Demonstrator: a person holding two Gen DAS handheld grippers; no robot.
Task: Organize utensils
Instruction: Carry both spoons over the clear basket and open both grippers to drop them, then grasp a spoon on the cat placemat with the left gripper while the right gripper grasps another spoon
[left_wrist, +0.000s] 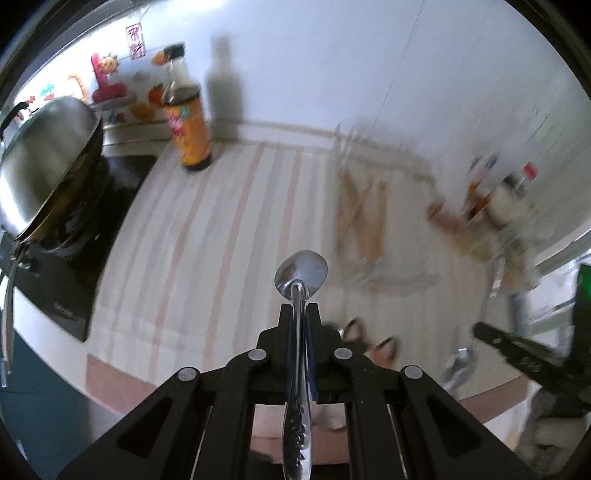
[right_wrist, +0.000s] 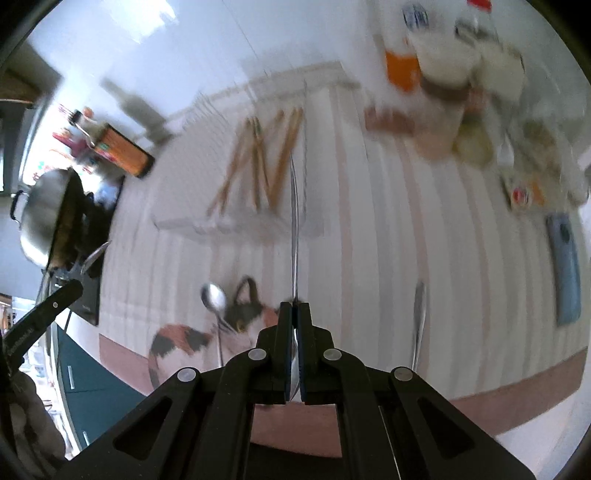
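In the left wrist view the left gripper (left_wrist: 299, 314) is clamped on a spoon (left_wrist: 301, 275), bowl forward, above the striped counter (left_wrist: 221, 206); chopsticks (left_wrist: 364, 218) lie blurred in a wire rack (left_wrist: 369, 206) ahead, with a bottle (left_wrist: 188, 125) and wok (left_wrist: 48, 162) at left. In the right wrist view the right gripper (right_wrist: 294, 314) is clamped on a thin metal utensil (right_wrist: 294, 221) seen edge-on, and 1 more utensil (right_wrist: 419, 321) lies on the counter at right

Motion blur smears the wire rack (left_wrist: 373, 236) and its chopsticks (right_wrist: 258, 162) at twelve o'clock, and the condiment containers (right_wrist: 454, 74) at two o'clock cannot be read. The spoon's (left_wrist: 301, 275) handle end runs off the left wrist view at six o'clock.
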